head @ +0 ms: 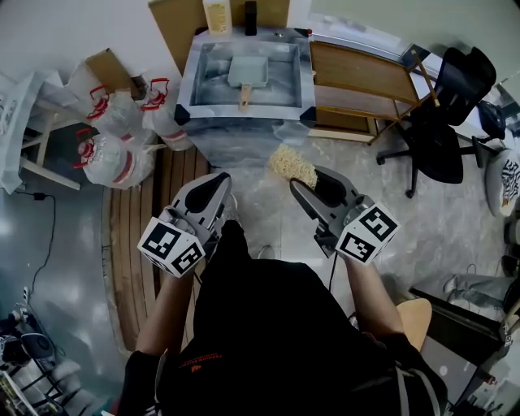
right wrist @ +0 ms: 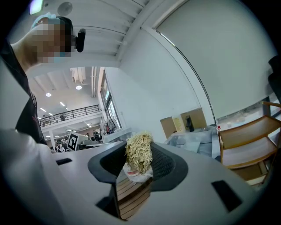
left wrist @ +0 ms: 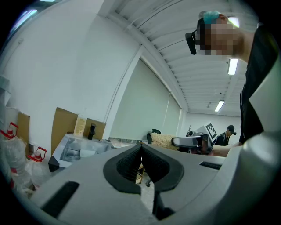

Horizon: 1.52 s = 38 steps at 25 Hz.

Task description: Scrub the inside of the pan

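A square grey pan (head: 248,71) with a wooden handle lies inside the steel sink (head: 188,89) straight ahead. My right gripper (head: 302,180) is shut on a straw-coloured scrubber (head: 292,165), held in the air well short of the sink. The right gripper view shows the scrubber (right wrist: 139,151) bunched between the pads, with the gripper (right wrist: 138,165) tilted upward. My left gripper (head: 221,180) hangs beside it at the left, shut and with nothing in it; its jaws meet at the tip (left wrist: 140,151). The pan's inside is too small to judge.
Tied plastic bags (head: 114,138) with red handles sit left of the sink. A wooden rack (head: 357,81) adjoins the sink's right side, and a black office chair (head: 443,122) stands further right. Cardboard (head: 183,24) and a bottle (head: 217,15) stand behind the sink. A wooden slatted mat (head: 146,211) lies underfoot.
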Tool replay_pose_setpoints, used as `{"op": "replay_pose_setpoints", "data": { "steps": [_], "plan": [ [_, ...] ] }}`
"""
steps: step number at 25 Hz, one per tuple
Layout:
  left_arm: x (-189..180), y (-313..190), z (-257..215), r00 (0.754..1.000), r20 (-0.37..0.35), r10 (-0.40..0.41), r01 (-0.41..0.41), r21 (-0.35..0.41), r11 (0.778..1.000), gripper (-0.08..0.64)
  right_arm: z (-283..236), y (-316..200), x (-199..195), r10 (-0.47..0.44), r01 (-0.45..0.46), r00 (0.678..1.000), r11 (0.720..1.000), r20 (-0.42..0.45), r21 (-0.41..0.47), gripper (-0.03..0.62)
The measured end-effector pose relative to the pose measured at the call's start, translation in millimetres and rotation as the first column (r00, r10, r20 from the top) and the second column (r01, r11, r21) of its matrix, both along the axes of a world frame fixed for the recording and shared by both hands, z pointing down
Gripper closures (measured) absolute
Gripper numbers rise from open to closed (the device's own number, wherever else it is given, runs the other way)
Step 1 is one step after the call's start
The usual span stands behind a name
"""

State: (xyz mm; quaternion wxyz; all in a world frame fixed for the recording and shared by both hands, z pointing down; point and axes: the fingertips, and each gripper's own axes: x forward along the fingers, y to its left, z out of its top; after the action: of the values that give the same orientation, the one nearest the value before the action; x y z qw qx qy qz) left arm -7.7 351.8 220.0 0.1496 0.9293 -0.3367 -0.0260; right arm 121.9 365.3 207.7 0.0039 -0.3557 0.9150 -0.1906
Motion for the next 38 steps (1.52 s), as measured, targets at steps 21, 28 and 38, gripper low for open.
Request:
{"op": "replay_pose_setpoints", "data": {
  "steps": [21,28,38],
  "plan": [
    [-70.4,-255.2,59.0,0.996,0.011,0.088,-0.087,-0.098,0.991,0.541,48.8,-239.3,-55.4,0.107,-0.114,0.992,0.986,-0.068,-0.122,0.436],
    [-93.6,-323.8,75.5,0.99,0.021,0.14,-0.136,-0.114,0.984,0.541,57.7,-309.9,-73.1,0.143,-0.157,0.985,0.976,-0.101,-0.15,0.437],
    [-112.1,-379.3,99.7,0.984,0.038,0.176,-0.169,-0.138,0.976,0.541,80.3,-360.5,-82.0,0.166,-0.195,0.973,0.962,-0.158,-0.19,0.437]
  ]
}}
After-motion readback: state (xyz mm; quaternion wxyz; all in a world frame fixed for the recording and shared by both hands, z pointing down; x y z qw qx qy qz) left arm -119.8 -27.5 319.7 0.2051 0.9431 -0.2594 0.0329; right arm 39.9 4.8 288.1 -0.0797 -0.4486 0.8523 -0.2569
